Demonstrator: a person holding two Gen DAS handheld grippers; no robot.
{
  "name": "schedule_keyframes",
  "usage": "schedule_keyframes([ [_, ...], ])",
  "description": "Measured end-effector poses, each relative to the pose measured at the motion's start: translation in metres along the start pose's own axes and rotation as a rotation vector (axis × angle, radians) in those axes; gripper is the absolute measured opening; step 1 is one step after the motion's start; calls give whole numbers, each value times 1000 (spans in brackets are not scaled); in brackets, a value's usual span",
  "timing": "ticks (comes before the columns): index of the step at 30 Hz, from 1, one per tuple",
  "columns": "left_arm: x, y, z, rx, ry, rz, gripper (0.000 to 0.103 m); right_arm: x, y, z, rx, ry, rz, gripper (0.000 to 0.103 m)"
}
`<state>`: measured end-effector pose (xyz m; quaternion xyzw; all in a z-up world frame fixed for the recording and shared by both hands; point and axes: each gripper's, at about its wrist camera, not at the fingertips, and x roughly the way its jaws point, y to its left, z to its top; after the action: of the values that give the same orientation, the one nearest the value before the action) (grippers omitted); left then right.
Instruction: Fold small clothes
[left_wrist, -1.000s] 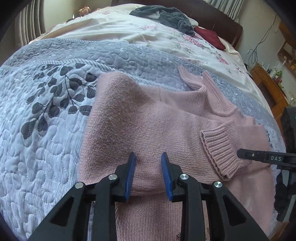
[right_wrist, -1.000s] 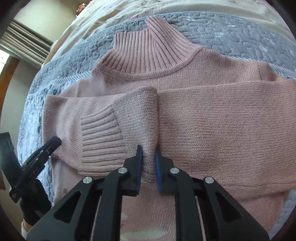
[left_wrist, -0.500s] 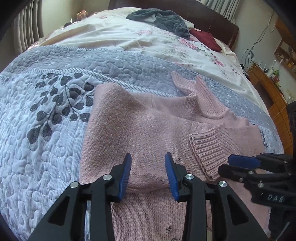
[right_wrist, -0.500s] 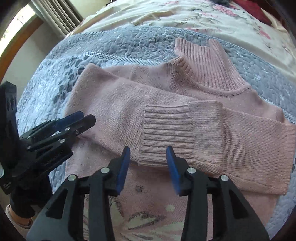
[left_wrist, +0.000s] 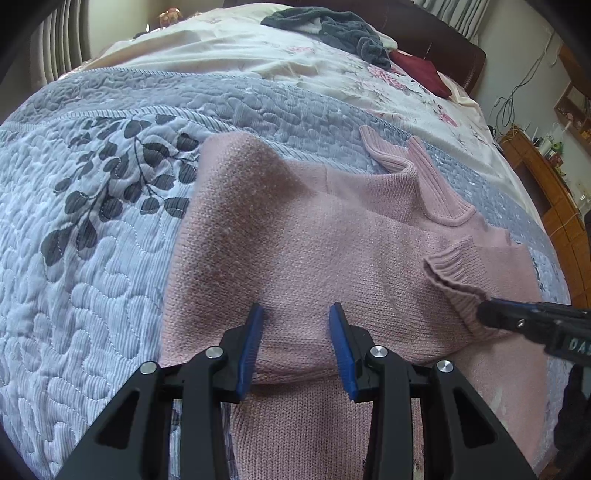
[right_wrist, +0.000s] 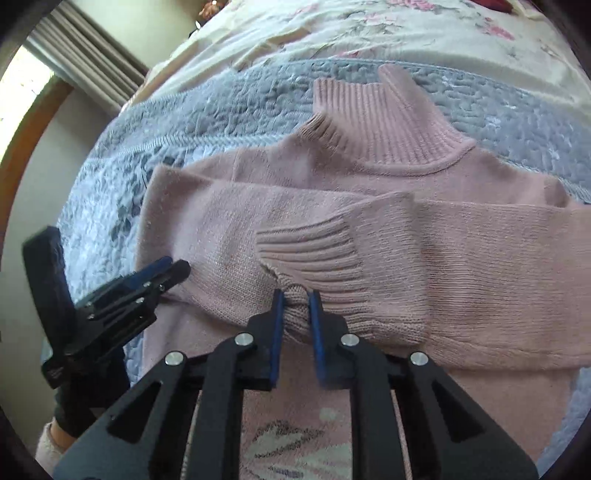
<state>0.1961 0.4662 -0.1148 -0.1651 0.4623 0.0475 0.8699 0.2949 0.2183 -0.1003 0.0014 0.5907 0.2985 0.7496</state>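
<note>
The right tongs (right_wrist: 295, 295) are being held nearly closed, with a bunch of knit at the ribbed cuff (right_wrist: 314, 262) of a sleeve pinched between the blue pads (right_wrist: 277, 325). The left tongs (left_wrist: 296, 314) are being kept apart at a moderate width, nothing gripped, their tips poised over the folded sleeve of the pink sweater (left_wrist: 295, 236). The sweater is being spread on a grey quilted bedspread (left_wrist: 92, 258) on the bed, collar (right_wrist: 384, 122) pointing away, both sleeves being laid across the chest. On the side of the right tongs, seen from the left wrist, the letters "DA" are being shown in white; the rest is cut off. Open quilt is being left on the sweater's left and beyond the collar, where a floral sheet (left_wrist: 288, 62) is being crossed by a dark grey garment (left_wrist: 332, 26).
</note>
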Motion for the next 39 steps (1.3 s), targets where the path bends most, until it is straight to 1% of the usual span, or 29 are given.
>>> schedule_keyframes([
  [2,0,0,0,2,-1,5,38,-22,-19,2,56,-32,41,12],
  [5,2,0,0,4,-1,14,38,-54,-53,0,136,-85,72,12],
  [7,2,-1,0,4,-2,19,38,-71,-79,-2,196,-108,76,12],
  [9,3,-2,0,9,-2,27,38,-80,-105,-6,242,-119,48,11],
  [11,3,-2,1,11,-1,34,38,-79,-130,-11,292,-107,21,10],
  [14,5,-4,2,14,-1,44,38,-66,-167,-25,360,-70,-18,4],
  [18,5,-7,2,32,2,60,39,-41,-196,-45,408,5,-38,0],
  [20,0,-9,5,36,12,67,39,-44,-198,-50,404,-11,-25,1],
  [21,-7,-10,8,27,0,69,39,-51,-195,-50,382,-34,-32,4],
  [23,-23,-17,13,27,-57,56,39,-65,-181,-42,310,-88,-59,5],
  [24,-29,-24,16,43,-77,53,39,-70,-174,-38,281,-103,-52,5],
  [26,-31,-40,21,85,-88,45,40,-70,-161,-26,236,-109,-6,5],
  [28,-23,-56,24,122,-69,23,40,-61,-146,-17,194,-88,38,7],
  [30,-10,-69,22,157,-43,30,41,-48,-136,-10,147,-59,39,8],
  [33,11,-75,14,185,3,41,41,-27,-135,-10,105,-2,-31,10],
  [35,20,-70,6,195,19,53,41,-18,-147,-16,113,25,-92,6],
  [36,21,-66,4,206,11,42,41,-16,-155,-19,125,26,-82,3],
  [39,20,-62,-1,234,-7,13,41,-16,-174,-24,180,16,-8,0],
])
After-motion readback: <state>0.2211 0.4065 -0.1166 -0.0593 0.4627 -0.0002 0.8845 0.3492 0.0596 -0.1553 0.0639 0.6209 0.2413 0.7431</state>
